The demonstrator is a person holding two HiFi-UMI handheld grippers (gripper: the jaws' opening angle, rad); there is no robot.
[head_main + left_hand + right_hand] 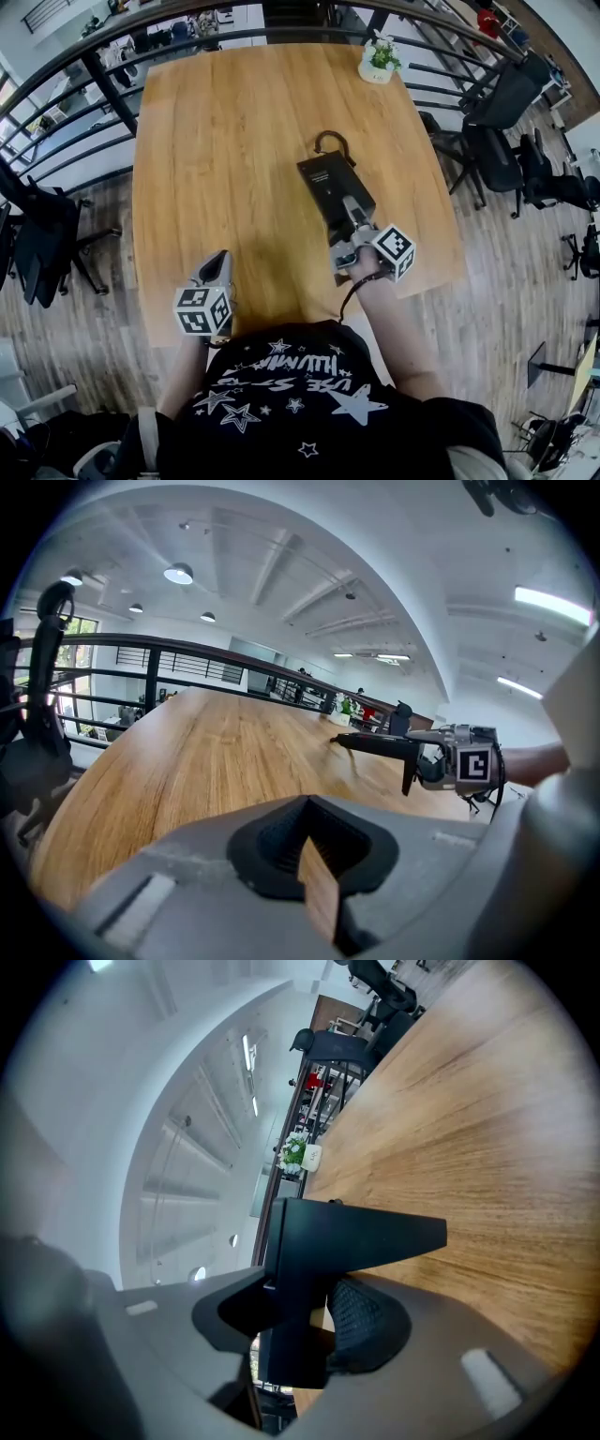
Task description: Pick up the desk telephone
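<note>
1. The left tongs (218,265), at the lower left of the head view, are pressed together and empty, over the near edge of the bench (216,141).
2. The right tongs (349,230), right of centre, are clamped on the near end of the black telephone (333,178), which is raised off the wood.
3. A potted plant (380,58) stands at the bench's far right corner, at the top of the frame.

The table (234,159) is smooth, shiny wood, and the black desk telephone (333,183) looks like matt plastic.
</note>
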